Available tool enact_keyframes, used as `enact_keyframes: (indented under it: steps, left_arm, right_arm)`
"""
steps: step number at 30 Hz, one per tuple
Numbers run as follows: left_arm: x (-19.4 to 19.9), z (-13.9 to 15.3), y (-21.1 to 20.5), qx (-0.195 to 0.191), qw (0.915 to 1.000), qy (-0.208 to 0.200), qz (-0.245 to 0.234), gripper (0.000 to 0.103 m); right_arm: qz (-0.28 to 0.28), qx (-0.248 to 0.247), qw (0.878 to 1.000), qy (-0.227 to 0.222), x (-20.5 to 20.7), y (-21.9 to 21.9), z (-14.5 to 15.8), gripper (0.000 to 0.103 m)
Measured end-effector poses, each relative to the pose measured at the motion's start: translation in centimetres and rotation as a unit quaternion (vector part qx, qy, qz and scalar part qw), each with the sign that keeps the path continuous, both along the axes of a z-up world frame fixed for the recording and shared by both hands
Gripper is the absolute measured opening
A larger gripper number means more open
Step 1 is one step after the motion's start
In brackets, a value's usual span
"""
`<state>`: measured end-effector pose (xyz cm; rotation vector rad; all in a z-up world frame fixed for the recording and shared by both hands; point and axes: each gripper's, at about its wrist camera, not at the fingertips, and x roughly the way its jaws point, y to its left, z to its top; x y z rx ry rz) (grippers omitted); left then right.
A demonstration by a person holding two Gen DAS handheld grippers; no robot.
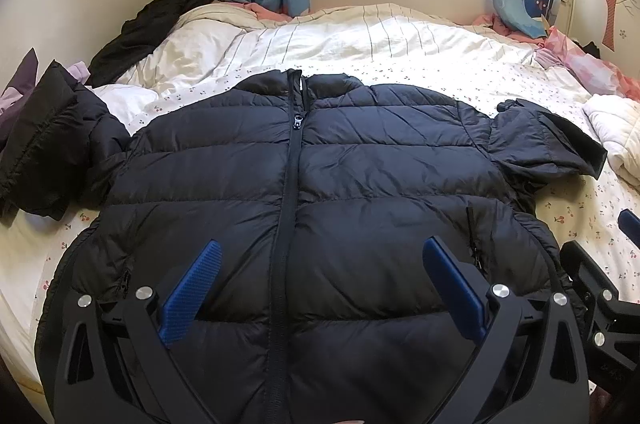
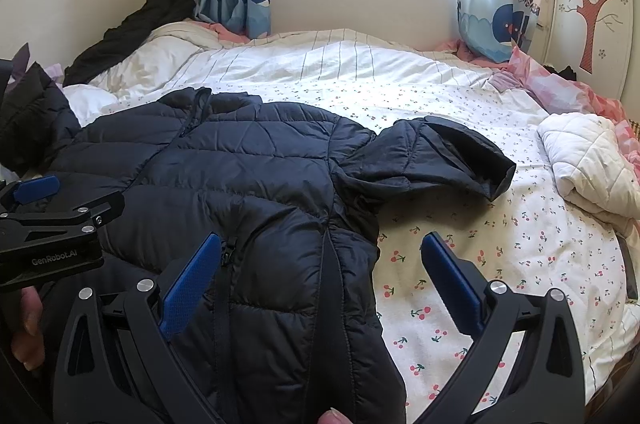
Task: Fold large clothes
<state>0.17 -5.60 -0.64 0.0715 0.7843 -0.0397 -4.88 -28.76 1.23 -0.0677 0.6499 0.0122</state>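
A dark navy puffer jacket (image 1: 320,184) lies front up and zipped on the bed, collar towards the window, hem towards me. Its right sleeve (image 1: 544,144) is bent across the sheet; the left sleeve (image 1: 44,152) is bunched up at the left edge. My left gripper (image 1: 322,248) hovers open over the lower front of the jacket, nothing between its blue fingers (image 1: 192,292). My right gripper (image 2: 322,244) is open too, above the jacket (image 2: 248,184) at its right side edge, one finger over fabric and the other over the sheet. The bent sleeve (image 2: 444,152) lies ahead of it.
The bed (image 1: 500,72) has a cherry-print sheet (image 2: 500,244) and a striped duvet (image 2: 340,64) at the back. A black garment (image 1: 160,20) is heaped at the far left, a white quilted bundle (image 2: 592,160) at the right. Curtains and a window stand behind.
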Motion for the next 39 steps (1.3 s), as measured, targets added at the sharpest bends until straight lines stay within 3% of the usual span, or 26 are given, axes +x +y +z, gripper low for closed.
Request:
enact_keyframes:
  steps: [23, 39]
  left_arm:
    - [0.2, -0.3, -0.3, -0.003, 1.0000, 0.008, 0.000, 0.097]
    - [0.5, -1.1, -0.7, -0.001, 0.9998, 0.017, -0.002, 0.097]
  right_arm:
    - [-0.019, -0.035, 0.999, -0.001, 0.6, -0.3, -0.1, 0.097]
    - [-0.019, -0.029, 0.999, 0.002, 0.9, -1.0, -0.5, 0.097]
